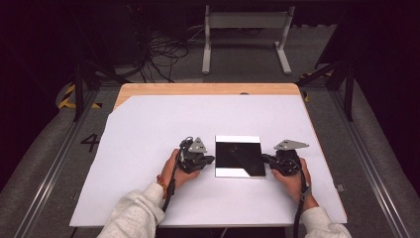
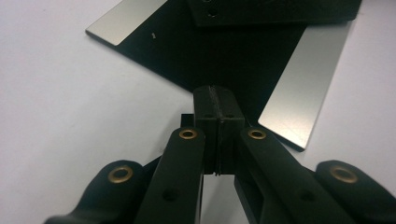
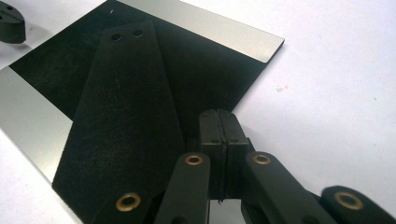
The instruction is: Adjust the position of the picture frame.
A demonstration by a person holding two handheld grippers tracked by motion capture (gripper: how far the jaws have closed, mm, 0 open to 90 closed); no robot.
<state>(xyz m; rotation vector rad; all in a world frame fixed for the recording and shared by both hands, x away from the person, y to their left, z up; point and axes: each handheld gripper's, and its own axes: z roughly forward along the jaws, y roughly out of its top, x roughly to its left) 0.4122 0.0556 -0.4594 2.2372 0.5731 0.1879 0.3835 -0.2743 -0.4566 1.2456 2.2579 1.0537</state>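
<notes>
A square plate (image 1: 239, 140), black in the middle with silver strips on two sides, lies flat on the white sheet. A flat black tapered strap (image 3: 130, 116) lies slanted across the plate (image 3: 210, 28); it has two small holes at its narrow end and a brass eyelet at its wide end. My left gripper (image 1: 210, 159) rests at the plate's left edge, shut with nothing between its jaws (image 2: 215, 93). My right gripper (image 1: 265, 158) sits at the plate's right edge, also shut and empty (image 3: 223, 116). The strap's end (image 2: 271, 11) shows at the far side of the plate (image 2: 303, 88).
The white sheet (image 1: 148, 129) covers most of a wooden table (image 1: 208, 89), whose bare strip shows at the back. Beyond the table are cables (image 1: 163, 49) and a white stand (image 1: 245, 22) on the floor. The left gripper's tip (image 3: 11, 23) shows across the plate.
</notes>
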